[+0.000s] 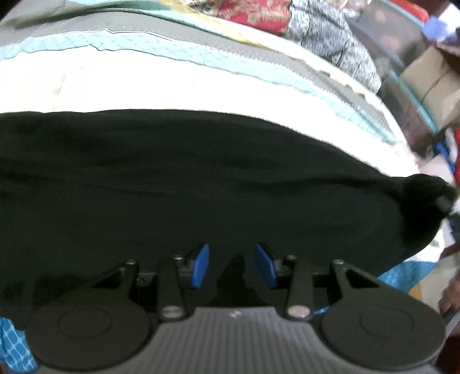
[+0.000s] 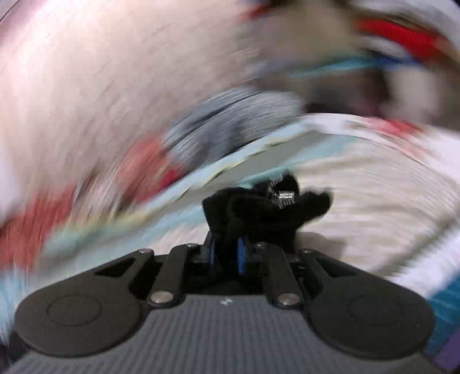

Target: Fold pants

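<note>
The black pants [image 1: 201,184] lie spread across a white bedsheet [image 1: 143,86] and fill the middle of the left wrist view. My left gripper [image 1: 233,264] hovers over their near edge with its blue pads apart and nothing between them. At the far right the cloth bunches up around the tip of the other gripper [image 1: 442,198]. In the right wrist view my right gripper [image 2: 227,253] is shut on a bunched end of the black pants [image 2: 258,213], held above the bed. That view is heavily motion-blurred.
The bed has a teal and grey patterned border [image 1: 201,49]. Red floral and grey patterned cloths [image 1: 316,26] are heaped at its far edge. Cardboard boxes [image 1: 431,77] and clutter stand beyond the right side of the bed.
</note>
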The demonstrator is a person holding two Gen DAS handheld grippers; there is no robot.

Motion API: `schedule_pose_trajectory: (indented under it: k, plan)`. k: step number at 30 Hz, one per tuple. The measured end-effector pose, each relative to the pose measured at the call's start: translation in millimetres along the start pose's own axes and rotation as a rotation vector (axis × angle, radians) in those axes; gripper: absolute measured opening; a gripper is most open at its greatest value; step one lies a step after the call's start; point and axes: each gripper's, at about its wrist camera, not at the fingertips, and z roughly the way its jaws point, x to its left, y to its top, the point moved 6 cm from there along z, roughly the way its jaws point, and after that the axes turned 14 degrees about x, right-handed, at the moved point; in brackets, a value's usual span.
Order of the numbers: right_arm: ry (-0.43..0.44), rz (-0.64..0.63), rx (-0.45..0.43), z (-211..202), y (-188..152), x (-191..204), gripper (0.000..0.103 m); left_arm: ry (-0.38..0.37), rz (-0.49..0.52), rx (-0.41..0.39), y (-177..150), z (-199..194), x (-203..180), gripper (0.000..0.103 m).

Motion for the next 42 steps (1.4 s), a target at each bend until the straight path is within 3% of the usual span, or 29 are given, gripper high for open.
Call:
schedule_pose_trajectory:
  k: [4, 7, 9, 11, 12, 14, 18, 20, 21, 22, 25, 27, 30, 31, 33, 35, 37, 40, 42]
  plan:
    - [0.035, -0.342, 0.18, 31, -50, 86, 0.017, -0.033, -0.005, -0.022, -9, -10, 10, 0.036]
    - [0.042, -0.414, 0.314, 58, -92, 116, 0.02, -0.047, -0.018, -0.035, -18, -18, 25, 0.036]
    - [-0.046, -0.504, 0.325, 70, -114, 126, 0.024, -0.055, -0.033, -0.041, -24, -23, 36, 0.036]
    - [-0.09, -0.573, 0.304, 66, -121, 134, 0.039, -0.065, -0.048, -0.051, -30, -29, 45, 0.036]
    - [-0.079, -0.58, 0.319, 62, -119, 137, 0.052, -0.073, -0.055, -0.06, -33, -34, 50, 0.036]
    - [-0.057, -0.568, 0.314, 49, -111, 140, 0.053, -0.089, -0.066, -0.082, -37, -43, 59, 0.036]
    - [-0.017, -0.529, 0.208, 17, -96, 146, 0.051, -0.134, -0.098, -0.128, -48, -60, 79, 0.037]
    - [0.0, -0.465, 0.182, 16, -89, 144, 0.04, -0.142, -0.117, -0.139, -53, -64, 89, 0.037]
    - [0.001, -0.433, 0.185, 19, -86, 143, 0.025, -0.142, -0.127, -0.144, -55, -66, 94, 0.037]
    - [-0.005, -0.406, 0.199, 28, -83, 142, 0.02, -0.142, -0.139, -0.149, -57, -68, 100, 0.037]
    - [-0.055, -0.292, 0.272, 62, -86, 131, 0.016, -0.147, -0.177, -0.181, -65, -78, 119, 0.037]
    - [-0.079, -0.213, 0.384, 89, -98, 120, 0.016, -0.146, -0.214, -0.216, -72, -89, 135, 0.037]
    - [-0.147, -0.243, 0.38, 84, -96, 134, 0.018, -0.139, -0.294, -0.291, -85, -113, 171, 0.04]
    - [-0.161, -0.258, 0.34, 73, -92, 145, 0.021, -0.134, -0.33, -0.325, -90, -122, 185, 0.044]
    - [-0.126, -0.286, 0.25, 55, -86, 168, 0.021, -0.123, -0.417, -0.391, -99, -138, 217, 0.054]
    - [-0.048, -0.318, 0.252, 52, -89, 202, 0.021, -0.143, -0.509, -0.418, -103, -141, 244, 0.063]
    - [0.055, -0.331, 0.325, 64, -102, 235, 0.021, -0.2, -0.598, -0.422, -100, -136, 266, 0.069]
    - [0.189, -0.337, 0.458, 92, -131, 289, 0.019, -0.227, -0.642, -0.437, -86, -126, 282, 0.09]
    - [0.27, -0.32, 0.525, 110, -145, 319, 0.019, -0.268, -0.656, -0.434, -77, -119, 291, 0.094]
